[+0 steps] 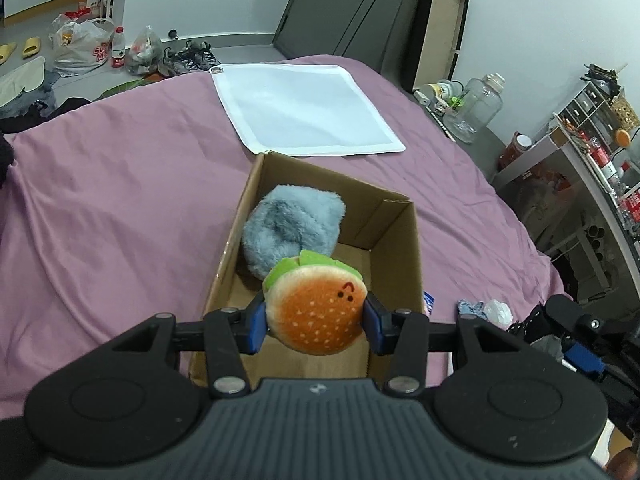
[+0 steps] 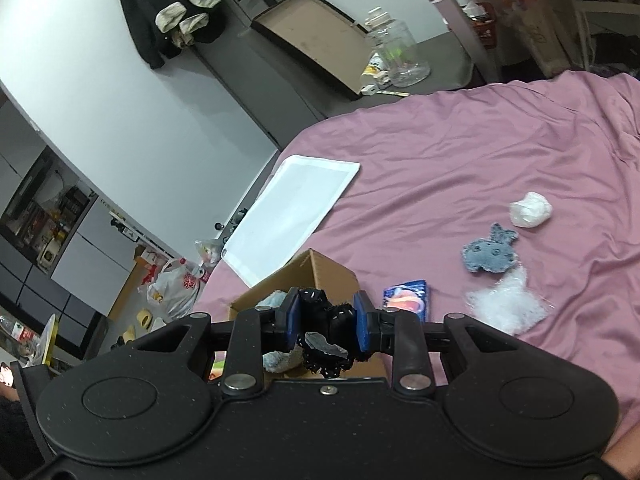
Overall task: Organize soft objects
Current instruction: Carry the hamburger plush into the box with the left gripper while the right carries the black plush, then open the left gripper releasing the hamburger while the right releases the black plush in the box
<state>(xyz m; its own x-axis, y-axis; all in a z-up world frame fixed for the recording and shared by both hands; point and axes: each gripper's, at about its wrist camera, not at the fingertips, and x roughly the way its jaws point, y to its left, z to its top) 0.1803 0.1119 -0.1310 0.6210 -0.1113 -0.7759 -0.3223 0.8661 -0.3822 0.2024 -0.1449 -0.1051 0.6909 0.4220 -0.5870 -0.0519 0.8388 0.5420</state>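
Jaws of both grippers are closed on loads. Above the open brown cardboard box point(image 1: 394, 236), the round orange burger plush point(image 1: 316, 312) is pinched by the left gripper point(image 1: 316, 322); release is best made low, beside the fluffy blue plush point(image 1: 294, 232). A black knitted bundle point(image 2: 326, 320) is clamped in the right gripper point(image 2: 326, 322).

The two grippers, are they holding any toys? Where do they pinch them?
The left gripper pinches the burger plush by its bun's sides, above the cardboard box. The right gripper squeezes a black fuzzy thing across its middle.
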